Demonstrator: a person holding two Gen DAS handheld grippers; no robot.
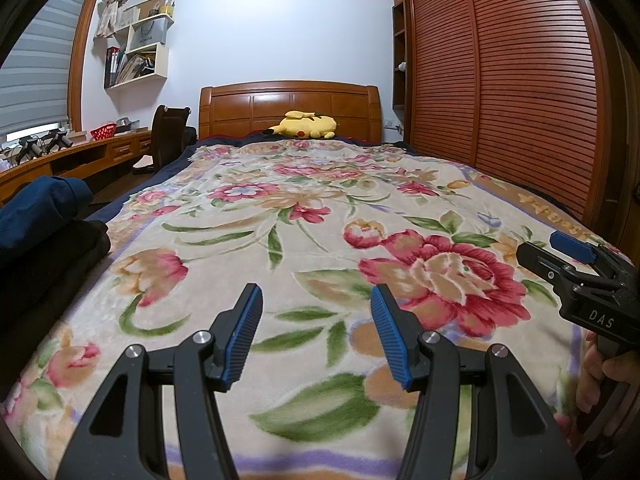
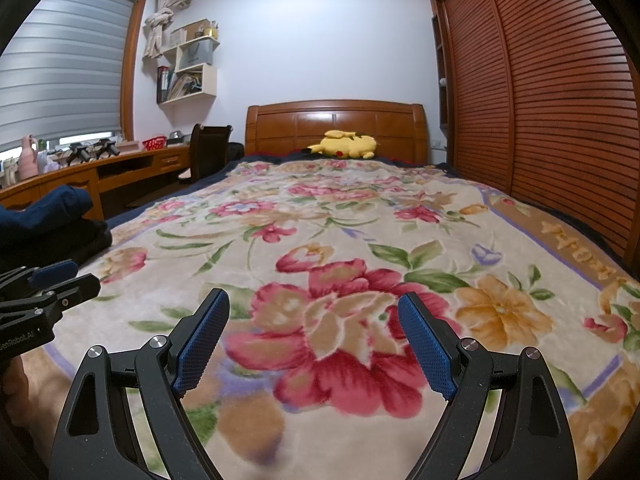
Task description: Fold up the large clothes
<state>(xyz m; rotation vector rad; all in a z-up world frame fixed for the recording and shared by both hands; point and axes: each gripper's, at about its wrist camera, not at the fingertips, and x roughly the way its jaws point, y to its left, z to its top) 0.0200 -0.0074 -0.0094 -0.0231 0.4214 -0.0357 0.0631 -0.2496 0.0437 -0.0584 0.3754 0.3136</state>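
Note:
A pile of dark clothes, navy on top of black [image 1: 44, 220], lies at the bed's left edge; it also shows in the right wrist view [image 2: 52, 220]. My left gripper [image 1: 316, 300] is open and empty, held low over the floral blanket [image 1: 320, 208] near the bed's foot. My right gripper [image 2: 314, 308] is open and empty, to the right of the left one, over a large red flower on the blanket [image 2: 500, 240]. The right gripper shows at the right edge of the left wrist view [image 1: 560, 252]. The left gripper shows at the left edge of the right wrist view [image 2: 64, 276].
A yellow plush toy [image 1: 304, 124] lies by the wooden headboard [image 1: 288, 108]. A slatted wooden wardrobe [image 1: 500, 80] runs along the bed's right side. A desk [image 1: 80, 156], a chair [image 1: 168, 136] and wall shelves [image 1: 140, 48] stand on the left.

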